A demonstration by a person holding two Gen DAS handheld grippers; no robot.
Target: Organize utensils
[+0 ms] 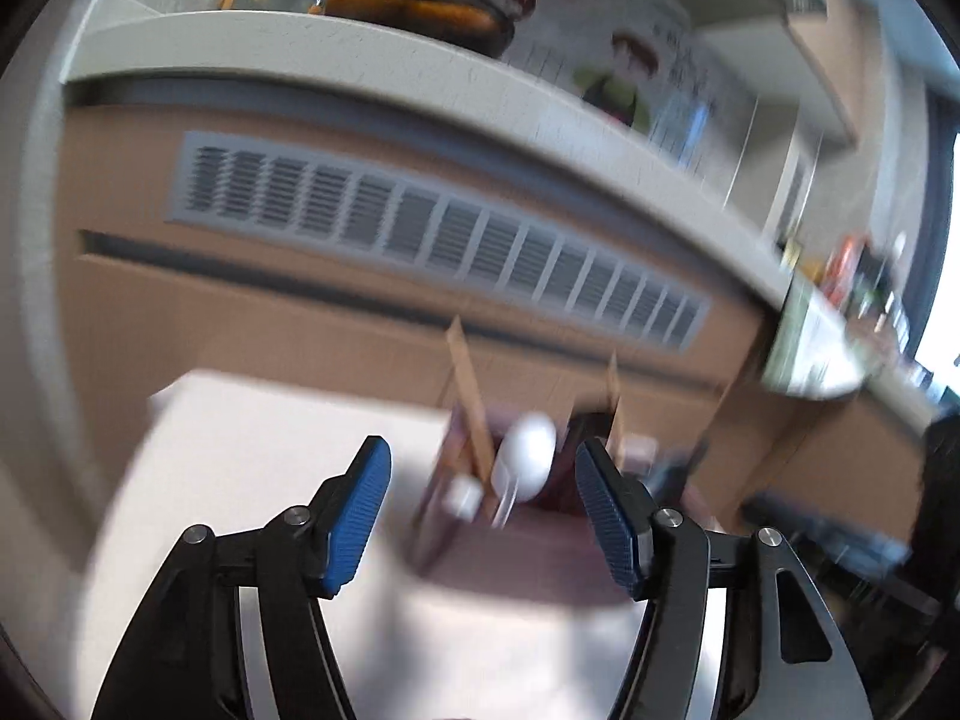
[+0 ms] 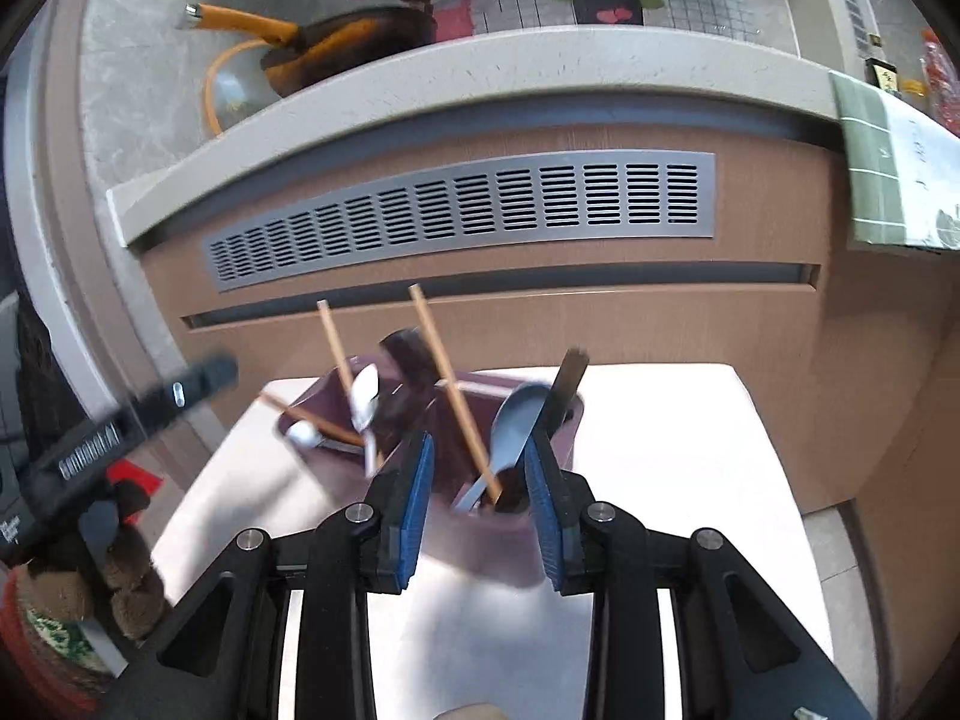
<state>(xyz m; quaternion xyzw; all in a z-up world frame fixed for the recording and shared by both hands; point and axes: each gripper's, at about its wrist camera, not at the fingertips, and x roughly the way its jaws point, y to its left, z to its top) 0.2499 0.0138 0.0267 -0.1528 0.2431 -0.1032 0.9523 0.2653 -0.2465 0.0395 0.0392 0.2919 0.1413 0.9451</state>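
1. The left gripper (image 1: 483,510) has its blue pads spread wide and grips nothing; a white spoon (image 1: 525,456) shows in the gap, further off and blurred, not touched by either pad.
2. The right gripper (image 2: 480,510) has its jaws part-way apart and released, one pad on each side of the near compartment of the holder (image 2: 498,540). I see no pad pressing on its wall.
3. That dark purple holder stands on a white table (image 2: 660,450) and has several compartments.
4. In the near compartment stand a grey-blue spoon (image 2: 519,420), a wooden chopstick (image 2: 453,390) leaning left, and a dark-handled utensil (image 2: 564,390).
5. In the far compartments are a second chopstick (image 2: 339,354), a silvery spoon (image 2: 366,399) and a dark spoon (image 2: 411,354); a third chopstick (image 2: 312,417) lies slanted over the left edge.
6. Beyond the table is a wooden cabinet front with a grey vent grille (image 2: 468,216), under a pale counter (image 2: 420,96).
7. On the counter sits a frying pan (image 2: 354,42) with an orange handle.
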